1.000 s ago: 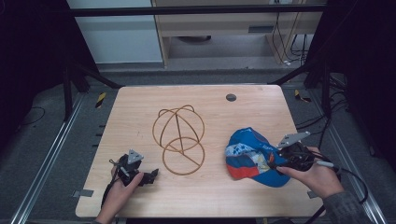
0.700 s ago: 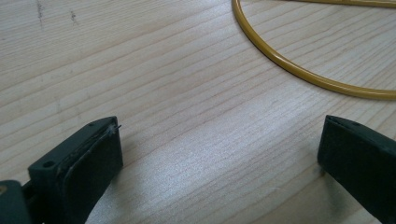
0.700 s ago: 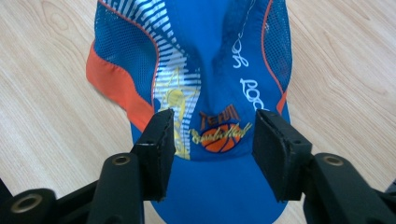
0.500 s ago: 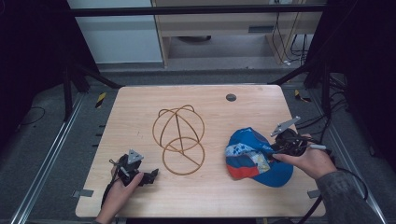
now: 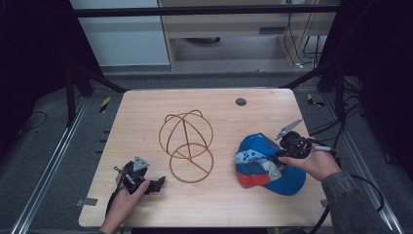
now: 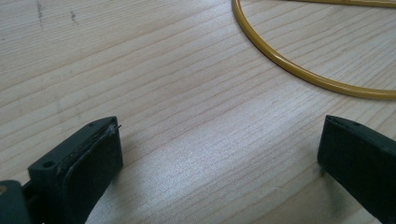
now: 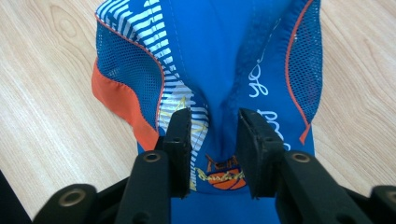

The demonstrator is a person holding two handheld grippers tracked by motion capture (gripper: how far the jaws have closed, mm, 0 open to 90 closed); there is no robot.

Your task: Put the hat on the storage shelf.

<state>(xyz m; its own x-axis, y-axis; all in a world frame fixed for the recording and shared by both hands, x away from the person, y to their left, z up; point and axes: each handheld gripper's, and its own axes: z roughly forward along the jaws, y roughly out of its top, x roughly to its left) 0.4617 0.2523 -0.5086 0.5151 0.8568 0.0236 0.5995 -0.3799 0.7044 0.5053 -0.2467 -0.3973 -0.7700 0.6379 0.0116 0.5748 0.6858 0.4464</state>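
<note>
Blue cap point(image 5: 265, 163) on the desk point(image 5: 146, 112) at right, crown fabric pinched in a fold between the nearly closed right tongs point(image 7: 210, 140); left tongs point(image 6: 219, 163) spread wide and empty, low over bare wood just beside the yellow wire frame point(image 5: 187, 144)

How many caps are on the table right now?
1. The blue cap lies at the table's right side, with the right tool pinched on a fold of its fabric. Beside it, mid-table, stands the wire hat frame, bare.
</note>
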